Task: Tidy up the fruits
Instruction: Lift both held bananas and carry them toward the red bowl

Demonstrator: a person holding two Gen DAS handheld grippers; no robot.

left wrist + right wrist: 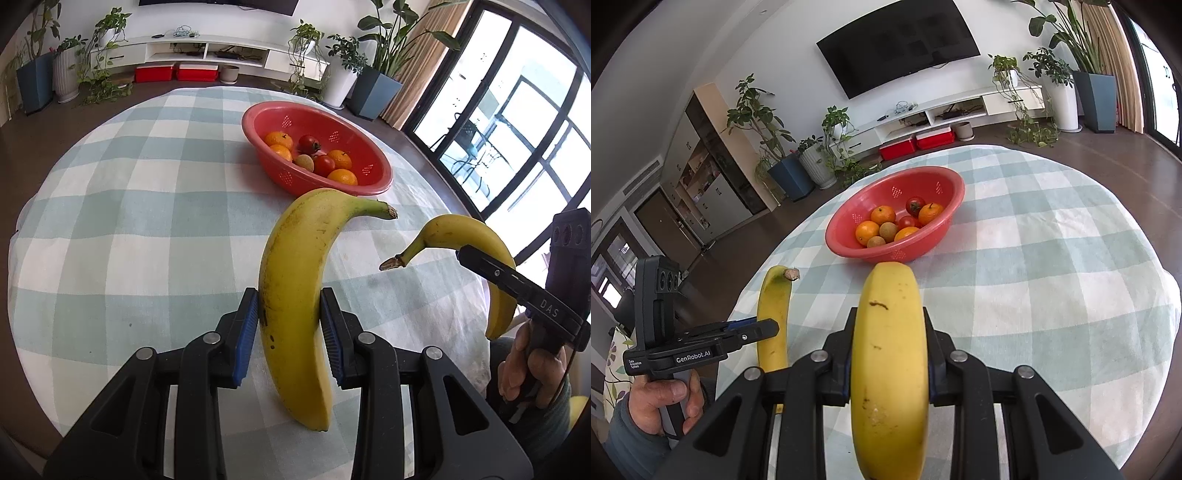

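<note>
My left gripper is shut on a large yellow banana, its stem pointing right toward the bowl. My right gripper is shut on a second banana, seen end-on in the right wrist view. Each view also shows the other hand's tool: the right gripper with its curved banana, and the left gripper with its banana. Ahead on the table stands a red colander bowl holding several oranges, tomatoes and kiwis. Both bananas hang above the checked tablecloth, short of the bowl.
The round table with the pale green checked cloth drops off to brown floor on all sides. A person's hands grip the tool handles near the table's near edge. Plants, a TV shelf and red boxes stand far behind.
</note>
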